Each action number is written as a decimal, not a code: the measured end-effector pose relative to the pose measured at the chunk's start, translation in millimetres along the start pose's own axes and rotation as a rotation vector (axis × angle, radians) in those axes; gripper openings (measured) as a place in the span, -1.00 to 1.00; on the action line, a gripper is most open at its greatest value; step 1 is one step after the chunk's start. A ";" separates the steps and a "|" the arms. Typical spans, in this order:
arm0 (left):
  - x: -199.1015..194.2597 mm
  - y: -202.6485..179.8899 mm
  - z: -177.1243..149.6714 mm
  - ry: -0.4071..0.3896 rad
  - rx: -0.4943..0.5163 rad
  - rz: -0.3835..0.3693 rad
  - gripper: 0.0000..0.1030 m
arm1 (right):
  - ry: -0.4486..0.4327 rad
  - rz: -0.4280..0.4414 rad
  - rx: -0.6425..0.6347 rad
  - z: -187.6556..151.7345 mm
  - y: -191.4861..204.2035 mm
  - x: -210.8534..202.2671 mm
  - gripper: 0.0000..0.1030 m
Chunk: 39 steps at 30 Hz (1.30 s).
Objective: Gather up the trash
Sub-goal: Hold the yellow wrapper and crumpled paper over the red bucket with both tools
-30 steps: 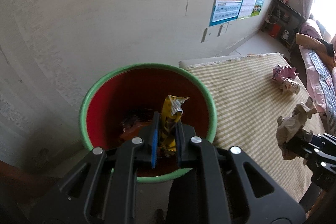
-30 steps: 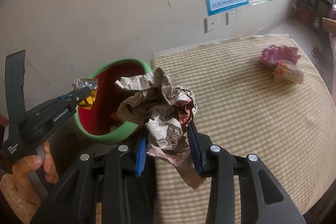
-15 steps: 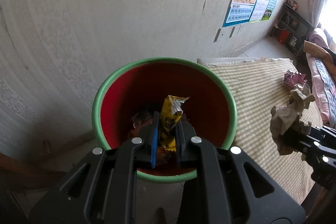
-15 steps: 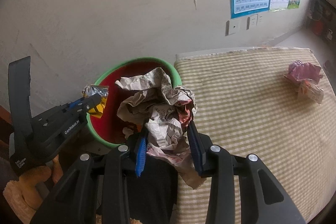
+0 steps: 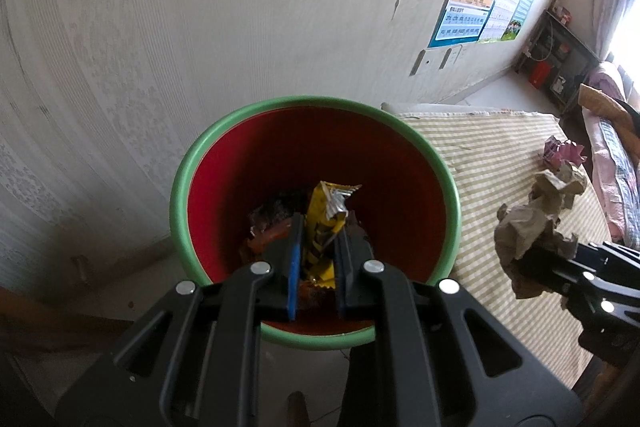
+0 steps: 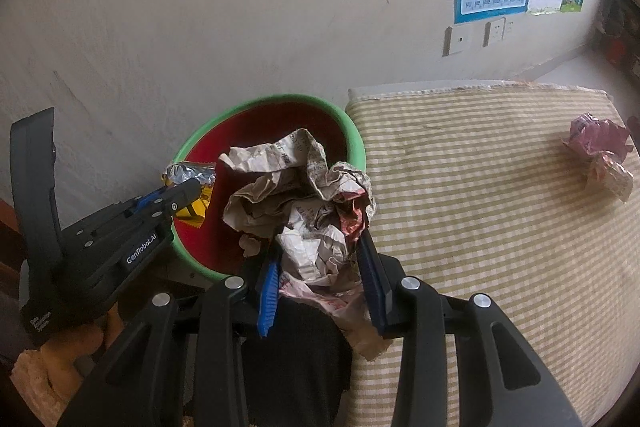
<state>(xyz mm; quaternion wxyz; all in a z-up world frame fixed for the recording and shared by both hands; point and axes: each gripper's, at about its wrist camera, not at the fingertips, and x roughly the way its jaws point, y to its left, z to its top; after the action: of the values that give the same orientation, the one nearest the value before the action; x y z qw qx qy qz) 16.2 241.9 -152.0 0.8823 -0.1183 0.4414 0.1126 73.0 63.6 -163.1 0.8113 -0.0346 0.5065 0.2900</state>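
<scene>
Bin: a red waste bin with a green rim [image 5: 182,171] stands on the floor against the wall, just off the near-left corner of the checked mattress [image 6: 480,211]. Some wrappers already lie at its bottom, dark and orange; what they are is hard to tell in the shadow.

Left gripper [image 5: 318,227]: clamped tight on a yellow snack wrapper [image 5: 322,215], held over the bin's mouth and not yet let go.

Yellow wrapper, axis: its long axis runs along the fingers, pointing down into the bin, torn silver end [image 5: 340,195] foremost.

Right gripper [image 6: 320,259]: closed on a crumpled wad of newspaper [image 6: 296,195], which bulges well past the pads.

Newspaper, place: at the bin's mattress-side rim, partly over the opening in the right wrist view; whether it clears the rim I cannot say for sure.

Newspaper, axis: a rough ball with no clear long axis, though a loose tail hangs below the jaws.

Done: some trash is binned, and two pieces are carried to the bin.

Left: both held pieces need releasing, and a pink crumpled wrapper [image 6: 600,151] sits near the far right edge of the mattress, well apart from the bin.

Stage: past halfway, I judge, with one more trip likely.
</scene>
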 end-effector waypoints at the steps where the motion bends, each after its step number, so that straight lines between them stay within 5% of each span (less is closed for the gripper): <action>1: 0.9 0.6 -0.1 0.001 -0.002 -0.001 -0.75 | 0.002 -0.002 -0.005 1.5 1.0 1.8 -0.31; 39: 31.8 26.5 20.1 0.027 -0.054 -0.010 -0.75 | 0.042 0.008 -0.083 30.4 27.9 41.2 -0.27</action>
<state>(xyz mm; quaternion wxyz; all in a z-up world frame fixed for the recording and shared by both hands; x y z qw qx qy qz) 41.9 276.2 -168.9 0.8733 -0.1459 0.4495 0.1184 96.3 115.3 -176.4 0.7973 -0.0722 0.5109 0.3131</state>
